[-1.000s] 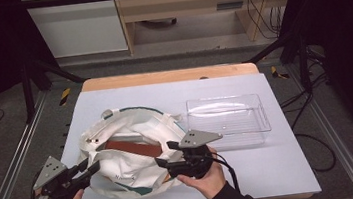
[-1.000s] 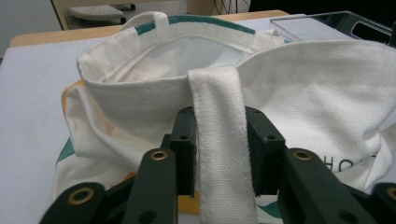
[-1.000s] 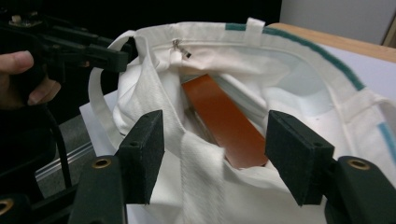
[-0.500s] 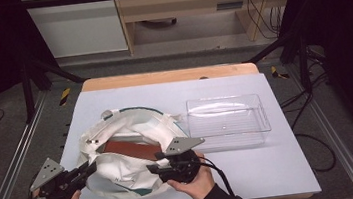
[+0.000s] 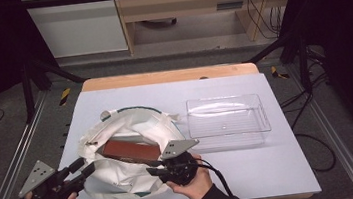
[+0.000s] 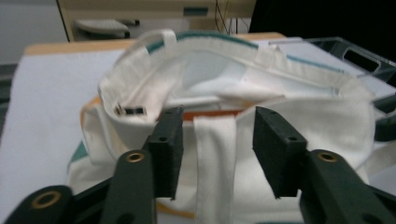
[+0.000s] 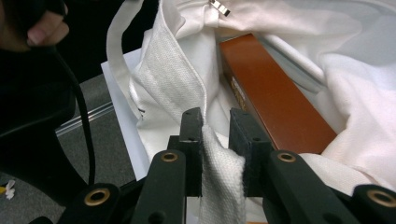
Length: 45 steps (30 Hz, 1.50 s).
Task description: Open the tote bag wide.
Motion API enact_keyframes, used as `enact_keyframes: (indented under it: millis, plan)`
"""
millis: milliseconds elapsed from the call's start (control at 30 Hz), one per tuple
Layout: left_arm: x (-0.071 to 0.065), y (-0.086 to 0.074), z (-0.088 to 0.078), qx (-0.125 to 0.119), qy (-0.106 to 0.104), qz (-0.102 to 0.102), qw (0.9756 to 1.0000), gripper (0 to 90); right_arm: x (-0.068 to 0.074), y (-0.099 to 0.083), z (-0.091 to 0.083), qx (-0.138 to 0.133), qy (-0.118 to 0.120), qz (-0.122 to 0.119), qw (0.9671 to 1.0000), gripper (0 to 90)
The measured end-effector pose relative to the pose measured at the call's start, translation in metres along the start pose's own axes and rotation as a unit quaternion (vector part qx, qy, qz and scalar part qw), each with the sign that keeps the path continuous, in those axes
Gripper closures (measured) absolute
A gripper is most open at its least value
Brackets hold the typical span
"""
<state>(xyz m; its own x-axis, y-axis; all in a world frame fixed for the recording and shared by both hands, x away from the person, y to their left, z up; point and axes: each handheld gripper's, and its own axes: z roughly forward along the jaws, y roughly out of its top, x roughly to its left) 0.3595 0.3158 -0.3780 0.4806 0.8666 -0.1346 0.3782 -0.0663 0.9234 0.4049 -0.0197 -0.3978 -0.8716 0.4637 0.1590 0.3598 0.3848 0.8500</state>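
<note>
A white cloth bag (image 5: 132, 127) with teal trim lies open on the table's left half, with a reddish-brown box (image 5: 129, 151) inside it. My left gripper (image 5: 85, 166) is at the bag's near-left edge. Its jaws have just been opening and stand apart around a white strap (image 6: 215, 154) without touching it. My right gripper (image 5: 153, 171) is at the bag's near edge. Its jaws have just been closing and now pinch a fold of the white cloth (image 7: 220, 163), beside the box (image 7: 275, 102).
An empty clear plastic tray (image 5: 263, 120) sits to the right of the bag. The white table top (image 5: 273, 174) ends close in front of both hands. A black cable (image 5: 218, 172) trails from the right gripper toward the near edge.
The right gripper has slid a little left to the bag's near edge and closed on the cloth. The left gripper's jaws have spread apart; that hand has stayed in place.
</note>
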Motion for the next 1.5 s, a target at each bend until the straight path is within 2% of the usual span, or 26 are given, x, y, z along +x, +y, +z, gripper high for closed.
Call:
enact_keyframes:
  millis: [100,200,333,367,400,500,633,733,767,900,1067,1133,1167,1267,1300,1333,1367,1400,1467,1500]
  plan:
    - [0.000,0.012,-0.004,-0.016,0.007,0.006,0.9998,52.3,0.002,-0.001,0.001,0.003,0.004,-0.001,1.0000,75.5]
    - [0.001,0.024,0.004,-0.020,0.010,0.011,0.9997,61.0,0.004,-0.001,0.002,0.003,0.006,-0.003,1.0000,75.5]
    - [0.000,0.030,0.023,0.003,0.001,0.025,0.9997,78.3,0.009,-0.002,0.002,0.007,0.012,-0.011,0.9998,75.7]
    - [0.000,0.030,0.023,0.003,0.001,0.025,0.9997,80.7,0.010,-0.002,0.002,0.008,0.014,-0.014,0.9998,75.7]
    - [0.001,0.030,0.034,0.015,0.001,0.023,0.9996,83.1,0.011,-0.003,0.003,0.008,0.015,-0.015,0.9997,75.7]
    - [0.002,0.023,0.042,0.035,-0.003,0.022,0.9991,87.7,0.014,-0.005,0.003,0.012,0.019,-0.019,0.9996,75.6]
    - [0.002,0.011,0.042,0.051,-0.003,0.025,0.9984,90.0,0.017,-0.008,0.003,0.017,0.023,-0.021,0.9994,75.2]
    - [0.002,-0.005,0.040,0.068,-0.007,0.030,0.9972,90.0,0.017,-0.014,0.005,0.021,0.027,-0.018,0.9992,74.1]
    - [0.002,-0.005,0.040,0.068,-0.007,0.030,0.9972,90.0,0.017,-0.014,0.005,0.021,0.027,-0.018,0.9992,74.1]
    - [0.000,-0.021,0.042,0.089,-0.008,0.037,0.9953,90.0,0.018,-0.017,0.005,0.019,0.036,-0.010,0.9991,65.7]
    - [-0.001,-0.029,0.043,0.100,-0.007,0.044,0.9940,90.0,0.020,-0.006,-0.005,-0.007,0.040,-0.008,0.9991,61.3]
    - [-0.002,-0.034,0.045,0.112,-0.009,0.049,0.9924,90.0,0.020,0.004,-0.012,-0.038,0.036,-0.004,0.9986,60.6]
    - [-0.003,-0.036,0.046,0.117,-0.009,0.049,0.9919,90.0,0.020,0.006,-0.013,-0.043,0.032,-0.003,0.9986,60.6]
    - [-0.006,-0.042,0.047,0.127,-0.007,0.060,0.9901,90.0,0.015,0.007,-0.008,-0.043,0.003,0.002,0.9991,66.7]
    - [-0.006,-0.042,0.047,0.127,-0.007,0.060,0.9901,90.0,0.015,0.007,-0.008,-0.043,0.003,0.002,0.9991,66.7]
    - [-0.006,-0.045,0.046,0.130,-0.006,0.067,0.9892,90.0,0.011,0.002,0.000,-0.022,-0.019,0.001,0.9996,76.0]
    - [-0.006,-0.045,0.046,0.130,-0.006,0.067,0.9892,90.0,0.011,0.002,0.000,-0.022,-0.019,0.001,0.9996,76.0]
    - [-0.007,-0.048,0.046,0.134,-0.006,0.070,0.9885,90.0,0.007,-0.006,0.008,0.000,-0.023,0.006,0.9997,84.2]
    - [-0.008,-0.049,0.046,0.137,-0.006,0.071,0.9881,90.0,0.006,-0.013,0.013,0.010,-0.026,0.010,0.9996,87.5]
    - [-0.008,-0.051,0.048,0.145,-0.007,0.075,0.9866,90.0,0.006,-0.017,0.015,0.014,-0.025,0.010,0.9996,89.2]
